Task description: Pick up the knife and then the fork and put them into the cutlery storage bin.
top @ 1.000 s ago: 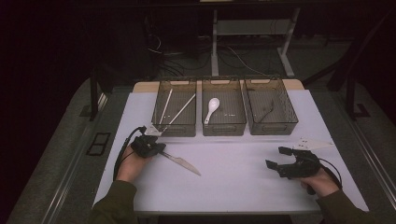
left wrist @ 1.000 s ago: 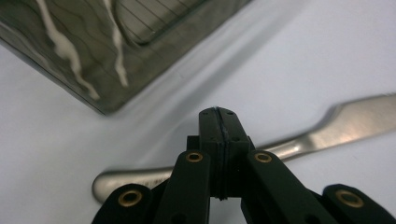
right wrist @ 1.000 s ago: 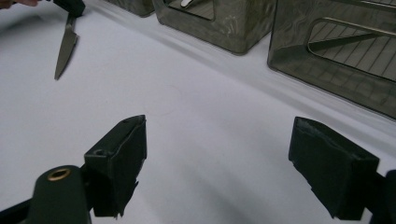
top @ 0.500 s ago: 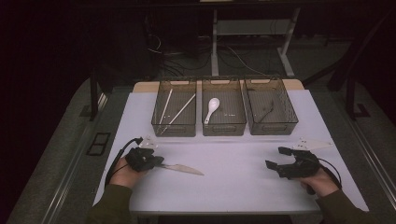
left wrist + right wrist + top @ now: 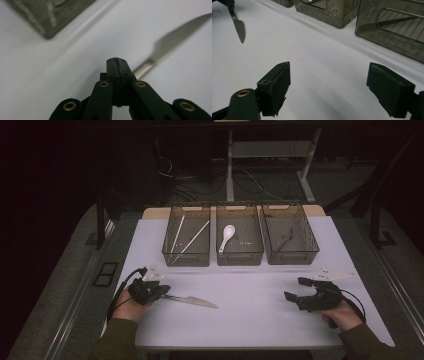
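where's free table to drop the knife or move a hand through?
The widest bare patch is mid-table, between the knife tip and the right gripper, below the three bins. The strip in front of the bins is also bare. It is crowded at the left bin, holding chopsticks, and the middle bin, holding a spoon.

The high view is dim: the room around the desk [image 5: 250, 320] sinks into near black, and only the pale desktop catches soft light from above, without glare. Shadows under the 3 bins [image 5: 239, 240] are faint. In the left gripper view the knife [image 5: 172, 42] and background are blurred, the near black tool sharper. The right gripper view is brighter, its near jaws soft.
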The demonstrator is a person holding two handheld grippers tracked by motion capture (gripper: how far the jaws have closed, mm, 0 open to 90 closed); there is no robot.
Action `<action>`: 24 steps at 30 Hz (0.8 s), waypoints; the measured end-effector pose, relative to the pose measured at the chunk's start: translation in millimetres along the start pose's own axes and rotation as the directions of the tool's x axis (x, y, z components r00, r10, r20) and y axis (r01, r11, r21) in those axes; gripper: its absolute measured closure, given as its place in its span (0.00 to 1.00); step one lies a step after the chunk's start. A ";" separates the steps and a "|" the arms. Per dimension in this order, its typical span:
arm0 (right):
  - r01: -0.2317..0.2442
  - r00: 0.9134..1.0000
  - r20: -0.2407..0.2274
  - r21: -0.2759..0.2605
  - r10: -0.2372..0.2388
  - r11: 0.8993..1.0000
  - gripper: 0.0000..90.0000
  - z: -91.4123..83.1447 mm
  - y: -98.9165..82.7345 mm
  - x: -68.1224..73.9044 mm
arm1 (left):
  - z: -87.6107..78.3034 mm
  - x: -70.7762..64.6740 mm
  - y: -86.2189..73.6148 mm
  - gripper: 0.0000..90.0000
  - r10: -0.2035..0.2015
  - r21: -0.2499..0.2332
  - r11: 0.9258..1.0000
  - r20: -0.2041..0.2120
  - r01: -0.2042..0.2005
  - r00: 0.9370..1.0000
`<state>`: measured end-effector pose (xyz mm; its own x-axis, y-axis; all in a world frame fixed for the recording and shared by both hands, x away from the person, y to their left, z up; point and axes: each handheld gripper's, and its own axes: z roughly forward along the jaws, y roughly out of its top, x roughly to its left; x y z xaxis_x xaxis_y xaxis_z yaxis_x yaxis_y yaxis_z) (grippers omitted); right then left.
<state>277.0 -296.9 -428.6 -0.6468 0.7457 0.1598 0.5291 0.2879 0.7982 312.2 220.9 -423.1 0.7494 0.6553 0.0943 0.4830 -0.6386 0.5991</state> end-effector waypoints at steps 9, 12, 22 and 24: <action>-0.001 1.000 -0.002 0.000 0.001 1.000 0.21 0.2 -0.1 0.0 | -1.0 3.6 -14.9 0.99 -0.032 0.048 0.998 0.094 0.028 0.995; 0.001 1.000 -0.002 -0.001 -0.001 1.000 0.21 0.0 0.0 0.2 | -3.5 -2.1 -17.2 0.99 -0.026 0.046 0.999 0.123 0.021 0.992; 0.001 1.000 -0.003 -0.004 -0.001 1.000 0.21 0.1 0.2 -0.1 | -0.7 -17.3 -9.4 0.77 0.007 -0.090 0.996 0.193 0.010 0.981; 0.001 1.000 -0.004 -0.004 -0.001 1.000 0.21 0.0 0.2 -0.2 | 1.6 -19.1 -10.1 0.76 0.009 -0.089 0.996 0.192 0.009 0.981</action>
<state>277.2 -297.0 -428.5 -0.6493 0.7432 0.1612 0.5262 0.2861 0.8008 293.7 214.2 -432.2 0.8265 0.5603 -0.0547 0.4474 -0.5947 0.6680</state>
